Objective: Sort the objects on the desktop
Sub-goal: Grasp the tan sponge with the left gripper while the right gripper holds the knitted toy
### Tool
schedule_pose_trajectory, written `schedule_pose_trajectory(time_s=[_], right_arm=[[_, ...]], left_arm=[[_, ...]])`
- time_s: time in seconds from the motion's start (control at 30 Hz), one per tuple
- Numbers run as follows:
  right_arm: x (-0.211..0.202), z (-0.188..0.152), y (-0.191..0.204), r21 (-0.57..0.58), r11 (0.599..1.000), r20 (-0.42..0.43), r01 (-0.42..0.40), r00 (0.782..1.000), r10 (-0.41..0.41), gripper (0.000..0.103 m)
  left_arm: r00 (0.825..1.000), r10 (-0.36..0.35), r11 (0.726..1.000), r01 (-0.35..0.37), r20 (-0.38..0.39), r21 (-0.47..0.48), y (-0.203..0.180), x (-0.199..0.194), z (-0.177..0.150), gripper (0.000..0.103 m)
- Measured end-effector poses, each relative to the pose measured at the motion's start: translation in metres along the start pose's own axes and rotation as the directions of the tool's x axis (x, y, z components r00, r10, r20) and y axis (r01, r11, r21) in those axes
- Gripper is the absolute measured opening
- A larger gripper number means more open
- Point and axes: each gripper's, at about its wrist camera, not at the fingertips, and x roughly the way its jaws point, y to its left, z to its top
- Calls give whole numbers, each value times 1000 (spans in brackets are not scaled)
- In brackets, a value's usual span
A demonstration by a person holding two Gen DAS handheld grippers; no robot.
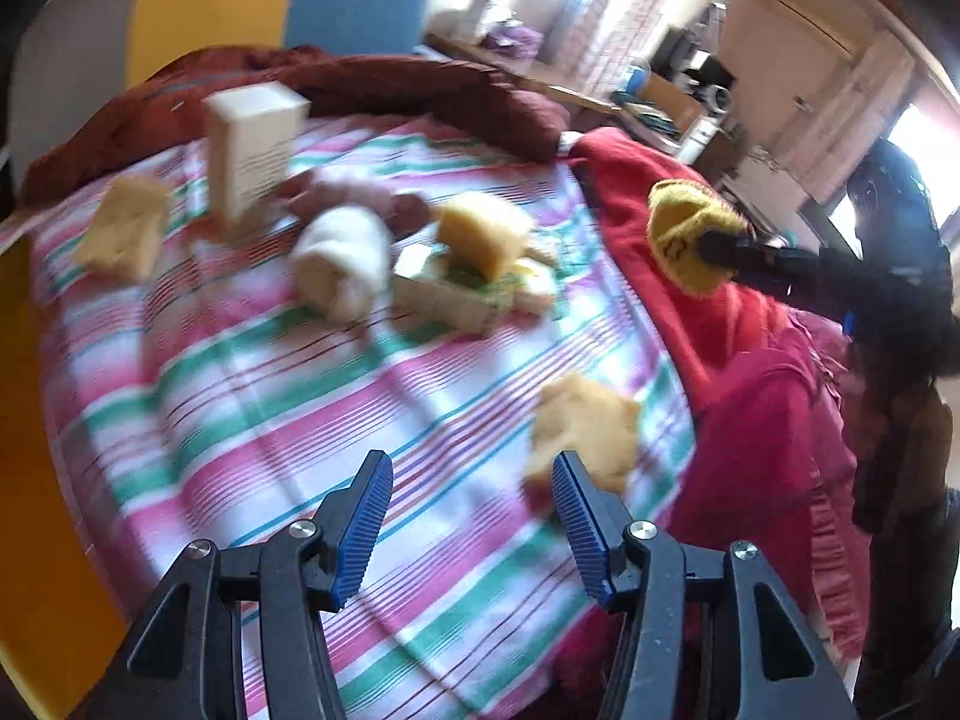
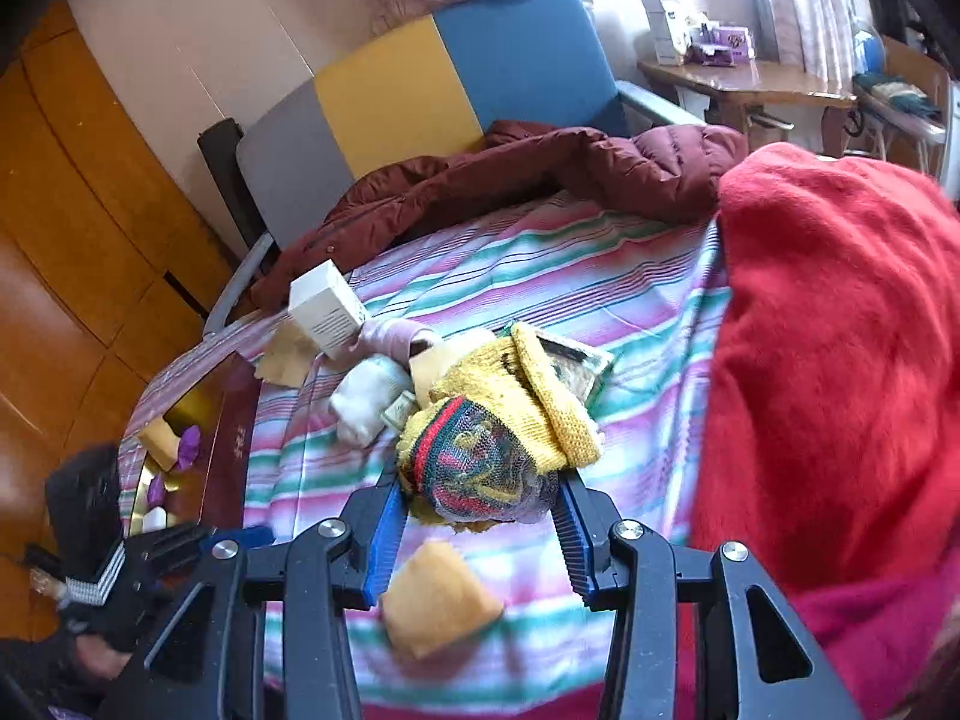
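The right gripper (image 2: 477, 510) clenches a yellow knitted bundle (image 2: 498, 420), lifted above the striped sheet (image 2: 540, 276); the left gripper (image 1: 471, 519) hangs released; sponges (image 1: 585, 432) and a white box (image 1: 252, 144) remain unsorted there.

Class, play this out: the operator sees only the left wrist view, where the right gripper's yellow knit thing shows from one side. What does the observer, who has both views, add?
Operator: Is the right gripper really gripping that yellow knit hat?
Observer: Yes. In the right wrist view both blue pads press on it, and it is held above the striped sheet.
Operator: Is the hat plain yellow?
Observer: No. The end between the jaws shows red and green stripes and tangled yarn of several colours.
Operator: Anything left of the bed that I miss?
Observer: A dark red tray beside the sheet holds small purple pieces and a tan block.
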Motion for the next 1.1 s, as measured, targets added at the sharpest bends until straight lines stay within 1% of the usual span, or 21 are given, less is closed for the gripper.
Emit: schedule_pose_trajectory(time_s=[0.07,0.13,0.27,0.33,0.37,0.4,0.47,0.57,0.63,0.73,0.77,0.83,0.97,1.1], right_arm=[[-11,-10,-1,13,1000,16,7,1000,-7,46],[-19,-17,-2,20,1000,27,20,999,-21,46],[-22,-28,-5,40,999,35,32,999,-34,46],[-21,-31,-5,43,998,35,35,999,-36,46],[-19,-32,-5,45,998,35,36,999,-37,46],[-17,-33,-4,44,998,34,38,999,-39,46],[-16,-35,-4,42,998,34,38,999,-40,46],[-11,-36,-4,44,998,29,40,999,-41,46],[-8,-38,-4,50,998,26,43,999,-45,46],[-5,-40,-4,50,997,20,51,998,-52,46],[-4,-41,-3,49,997,18,53,998,-53,46],[-4,-42,-1,45,998,19,49,999,-50,46],[-2,-41,9,27,999,21,45,999,-45,46],[0,-39,25,-2,1000,25,30,999,-30,46]], left_arm=[[1000,-21,997,22,-13,70,-15,8,3,56],[998,-19,990,26,-52,142,-31,21,4,56],[995,-3,972,27,-104,234,-58,44,5,60],[992,4,963,30,-125,267,-66,53,3,63],[991,17,960,21,-131,280,-69,58,2,63],[991,29,958,11,-134,287,-71,63,1,63],[988,31,960,12,-149,279,-72,72,1,63],[984,79,962,-33,-162,271,-69,86,0,61],[984,64,968,-21,-166,249,-66,90,-2,59],[990,48,970,-15,-131,244,-64,84,-7,54],[992,49,969,-20,-115,245,-63,81,-8,54],[996,31,972,-12,-79,233,-59,70,-12,53],[1000,10,984,-7,-19,178,-49,44,-16,53],[997,24,995,-31,68,99,-30,6,-12,53]])
